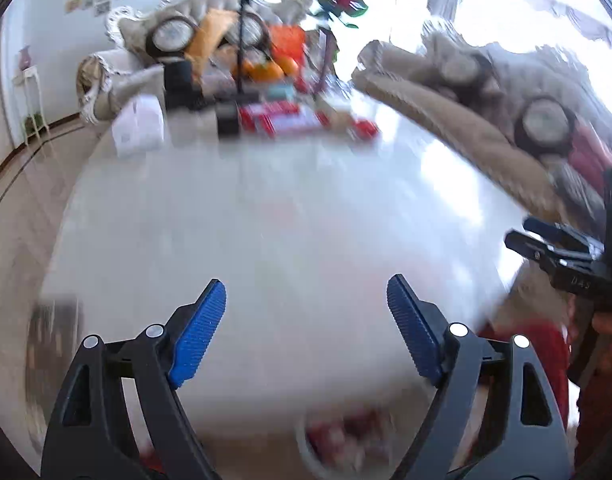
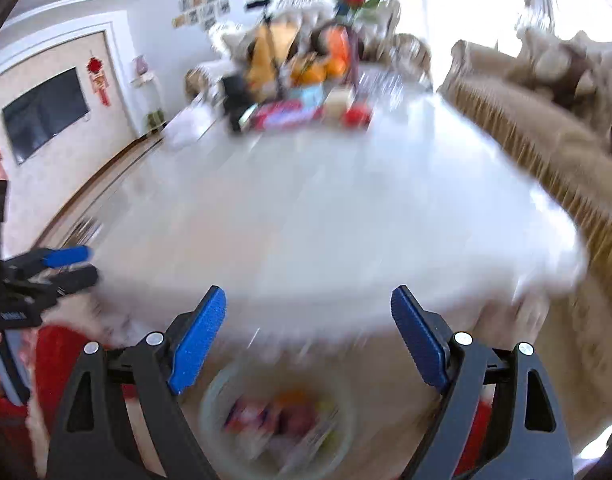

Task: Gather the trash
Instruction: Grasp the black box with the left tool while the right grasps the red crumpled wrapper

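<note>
the left gripper stands with its jaws wide apart and nothing between the blue pads, only bare white table beyond them. the right gripper is the same: jaws spread wide, empty, over the near rounded edge of the table. most of the tabletop is open from the near edge to the far end, where a cluster of boxes, oranges and a red flower crowds the far edge. a beige sofa runs close along the table's right side; the left side faces open floor.

the trash sits in a pale round bin just below the near table edge, between the right gripper's fingers in its view. its contents are a colourful blur, too smeared to name. in the left wrist view the bin is cut off at the bottom edge. both views are heavily motion-blurred.
</note>
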Demonstrator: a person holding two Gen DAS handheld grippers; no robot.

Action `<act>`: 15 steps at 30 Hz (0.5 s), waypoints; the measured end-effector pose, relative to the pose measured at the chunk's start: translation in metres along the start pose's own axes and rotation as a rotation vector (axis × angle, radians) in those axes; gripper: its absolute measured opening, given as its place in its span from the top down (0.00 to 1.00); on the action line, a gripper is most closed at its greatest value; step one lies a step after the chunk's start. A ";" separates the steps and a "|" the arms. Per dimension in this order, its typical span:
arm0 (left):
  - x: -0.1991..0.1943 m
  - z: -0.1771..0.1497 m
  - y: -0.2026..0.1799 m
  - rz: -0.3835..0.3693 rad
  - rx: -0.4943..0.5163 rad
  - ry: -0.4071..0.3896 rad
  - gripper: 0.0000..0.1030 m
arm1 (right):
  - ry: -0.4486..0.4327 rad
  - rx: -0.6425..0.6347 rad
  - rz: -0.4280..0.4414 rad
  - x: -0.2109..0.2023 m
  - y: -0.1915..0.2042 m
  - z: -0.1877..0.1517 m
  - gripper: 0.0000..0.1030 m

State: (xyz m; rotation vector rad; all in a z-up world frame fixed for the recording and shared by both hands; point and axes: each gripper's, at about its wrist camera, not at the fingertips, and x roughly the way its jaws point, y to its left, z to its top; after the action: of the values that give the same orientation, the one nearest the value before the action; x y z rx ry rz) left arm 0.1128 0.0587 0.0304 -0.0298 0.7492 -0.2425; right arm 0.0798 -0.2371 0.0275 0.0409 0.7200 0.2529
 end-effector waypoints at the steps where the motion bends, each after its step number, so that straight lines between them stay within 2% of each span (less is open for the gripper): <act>1: 0.015 0.017 0.007 0.013 -0.014 -0.008 0.21 | -0.007 0.005 -0.022 0.015 -0.007 0.017 0.22; 2: 0.039 0.041 0.020 0.040 -0.039 -0.013 0.21 | -0.014 0.016 -0.037 0.034 -0.015 0.038 0.22; 4: 0.069 0.066 0.036 0.080 -0.079 -0.006 0.21 | -0.020 0.029 -0.044 0.061 -0.024 0.064 0.22; 9: 0.146 0.132 0.075 0.117 -0.204 -0.008 0.21 | -0.004 0.014 -0.098 0.133 -0.039 0.121 0.22; 11: 0.169 0.149 0.087 0.134 -0.223 -0.009 0.21 | 0.008 0.016 -0.102 0.154 -0.044 0.136 0.22; 15: 0.211 0.169 0.096 0.146 -0.226 0.038 0.21 | 0.046 0.040 -0.108 0.195 -0.055 0.153 0.22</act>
State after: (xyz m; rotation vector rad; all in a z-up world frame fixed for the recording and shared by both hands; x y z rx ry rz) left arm 0.3960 0.0938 0.0023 -0.1848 0.8097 -0.0186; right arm 0.3327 -0.2357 0.0096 0.0340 0.7700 0.1362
